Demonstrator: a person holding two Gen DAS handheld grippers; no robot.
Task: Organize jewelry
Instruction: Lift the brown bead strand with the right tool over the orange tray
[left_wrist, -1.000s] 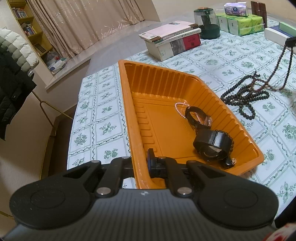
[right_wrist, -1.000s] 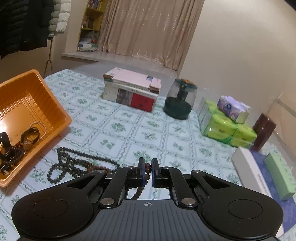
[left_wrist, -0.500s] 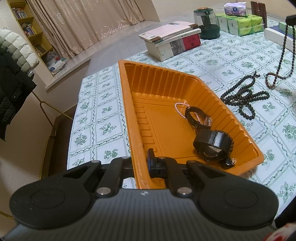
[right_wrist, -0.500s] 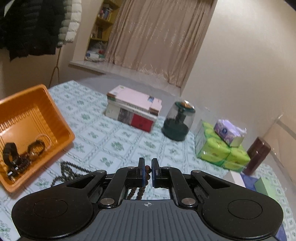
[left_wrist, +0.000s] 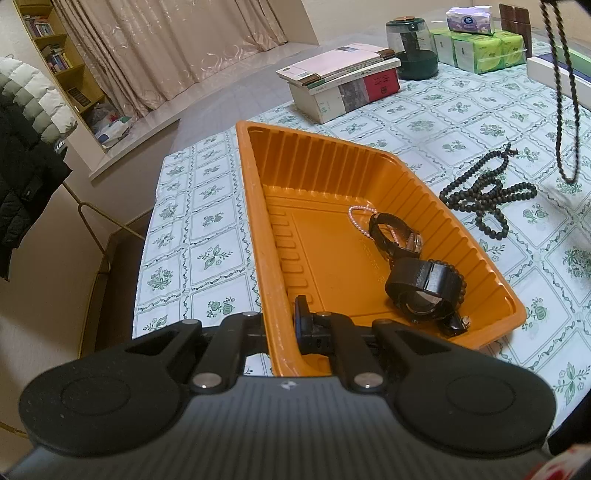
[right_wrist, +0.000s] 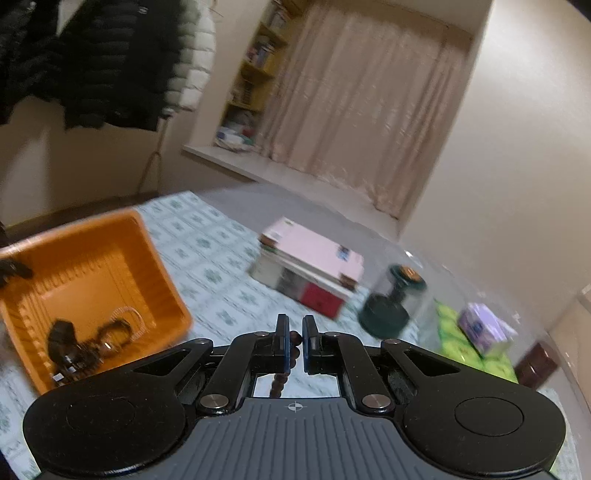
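Brown bead strand (right_wrist: 294, 338) pinched in raised right tool (right_wrist: 294, 341)

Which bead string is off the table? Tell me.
The brown bead string hanging from the right gripper, its loop dangling clear of the tablecloth. The dark bead string lies heaped on the cloth beside the orange tray.

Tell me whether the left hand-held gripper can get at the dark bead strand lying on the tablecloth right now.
Probably not: the left hand-held gripper is shut on the orange tray wall, and the bead strand lies beyond the tray's far side.
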